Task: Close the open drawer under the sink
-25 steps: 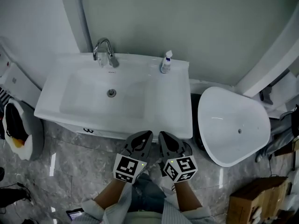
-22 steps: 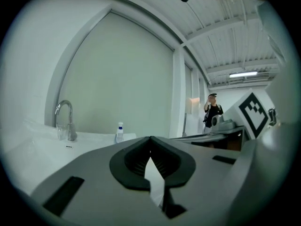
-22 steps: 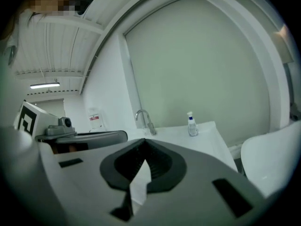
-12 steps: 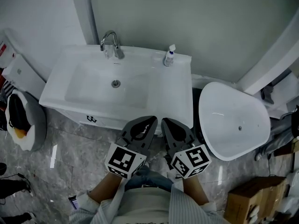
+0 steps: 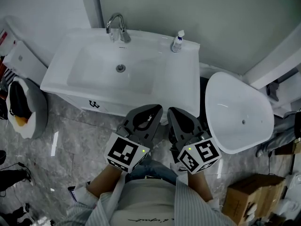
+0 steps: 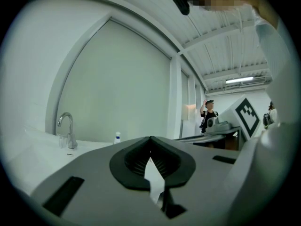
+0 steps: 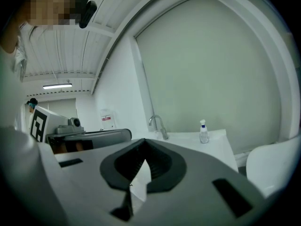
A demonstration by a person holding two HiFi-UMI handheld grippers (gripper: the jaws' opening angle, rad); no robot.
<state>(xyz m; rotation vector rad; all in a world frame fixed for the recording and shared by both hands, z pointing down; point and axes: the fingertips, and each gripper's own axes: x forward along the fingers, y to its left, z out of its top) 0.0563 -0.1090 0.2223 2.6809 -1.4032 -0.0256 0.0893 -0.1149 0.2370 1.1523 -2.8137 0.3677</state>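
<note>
Head view: left claw (image 5: 153, 108) and right claw (image 5: 173, 111), both pressed together and empty, hung short of the sink (image 5: 181, 105); judged approach step, next move needed a lowered push on the drawer front (image 5: 94, 105).

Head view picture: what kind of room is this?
Most likely a bathroom, maybe a display one. A white sink with a chrome faucet stands against the wall, a small pump bottle sits on its back rim, and a white oval fixture stands beside it.
</note>
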